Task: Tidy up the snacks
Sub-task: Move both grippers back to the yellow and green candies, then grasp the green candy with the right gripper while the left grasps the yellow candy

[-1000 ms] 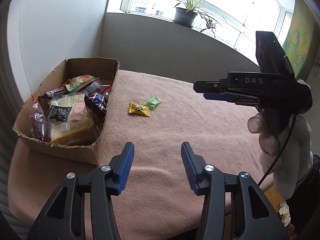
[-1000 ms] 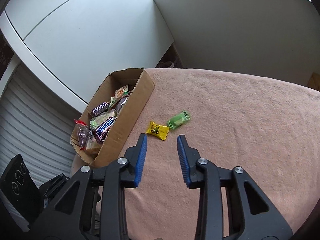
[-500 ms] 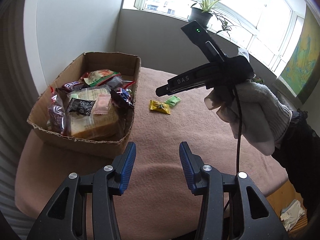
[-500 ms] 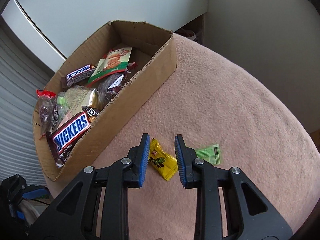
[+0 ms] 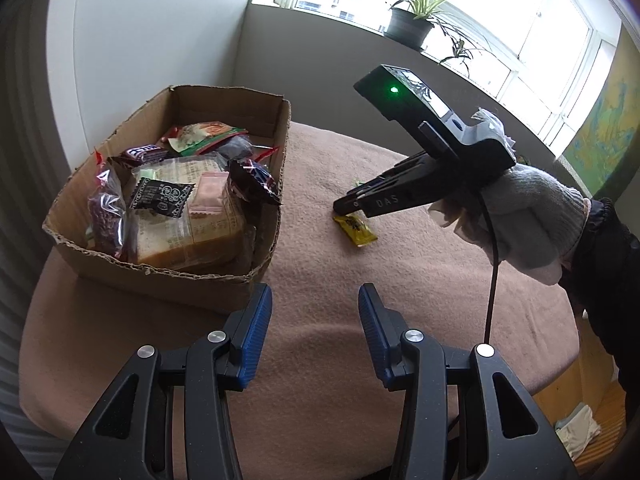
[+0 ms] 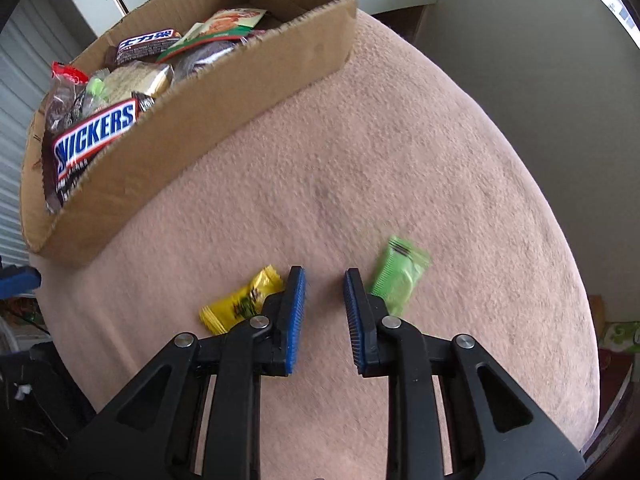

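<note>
A cardboard box (image 5: 264,276) (image 6: 248,92) on the pink-covered table holds several snacks: a Snickers bar (image 6: 96,132), bread, dark wrappers. A yellow candy packet (image 5: 356,230) (image 6: 240,300) and a green packet (image 6: 396,276) lie loose right of the box; the green one (image 5: 354,184) barely shows in the left wrist view. My right gripper (image 6: 324,280) (image 5: 344,204) is open and low over the cloth, its tips between the two packets, holding nothing. My left gripper (image 5: 314,304) is open and empty, near the box's front corner.
The pink cloth (image 6: 400,140) covers a rounded table whose edge drops off on the right and front. A white wall stands behind the box. A potted plant (image 5: 412,24) sits on the windowsill far behind. A gloved hand (image 5: 532,220) holds the right gripper.
My right gripper has swung down and forward to the loose packets, now straddling the gap between them. My left gripper has moved closer to the box. Both stay open.
</note>
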`<state>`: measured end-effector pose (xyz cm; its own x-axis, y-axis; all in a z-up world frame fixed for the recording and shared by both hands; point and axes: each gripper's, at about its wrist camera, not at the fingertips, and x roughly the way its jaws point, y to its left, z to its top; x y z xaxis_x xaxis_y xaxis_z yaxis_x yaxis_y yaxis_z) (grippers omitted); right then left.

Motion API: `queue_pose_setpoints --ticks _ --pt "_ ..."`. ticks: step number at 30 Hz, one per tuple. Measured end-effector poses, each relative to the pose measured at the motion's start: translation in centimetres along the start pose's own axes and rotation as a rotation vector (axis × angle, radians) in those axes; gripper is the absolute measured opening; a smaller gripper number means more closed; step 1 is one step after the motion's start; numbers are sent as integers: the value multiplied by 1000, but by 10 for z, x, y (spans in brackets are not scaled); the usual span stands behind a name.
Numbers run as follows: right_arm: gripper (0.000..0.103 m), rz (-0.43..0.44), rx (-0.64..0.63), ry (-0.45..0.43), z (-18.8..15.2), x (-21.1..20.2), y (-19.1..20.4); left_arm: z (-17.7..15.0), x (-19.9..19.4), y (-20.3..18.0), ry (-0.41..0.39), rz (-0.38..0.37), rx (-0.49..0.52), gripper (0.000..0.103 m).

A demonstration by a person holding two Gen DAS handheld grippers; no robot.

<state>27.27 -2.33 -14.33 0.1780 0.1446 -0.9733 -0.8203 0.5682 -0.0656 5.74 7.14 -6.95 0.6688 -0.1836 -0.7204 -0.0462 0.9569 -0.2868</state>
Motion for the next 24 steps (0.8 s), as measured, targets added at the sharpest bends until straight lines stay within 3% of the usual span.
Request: queue_pose_setpoints --ticks 7,11,16,18,20,24 --pt "18 -35 139 3 -42 -12 -47 -1 1 -12 1 -23 27 44" --pt "18 29 188 -88 -62 -30 -54 -1 9 -21 11 -34 51 44" --pt "21 12 240 -183 -86 -47 -58 4 24 -42 16 -48 104 44" --pt "25 17 270 -210 -98 -49 -72 8 34 -49 29 -53 125 44" --pt "38 34 282 -227 -96 -52 -70 14 44 -56 30 -42 141 44" --pt "40 43 276 -243 -86 -52 -74 27 66 -59 54 -28 141 44"
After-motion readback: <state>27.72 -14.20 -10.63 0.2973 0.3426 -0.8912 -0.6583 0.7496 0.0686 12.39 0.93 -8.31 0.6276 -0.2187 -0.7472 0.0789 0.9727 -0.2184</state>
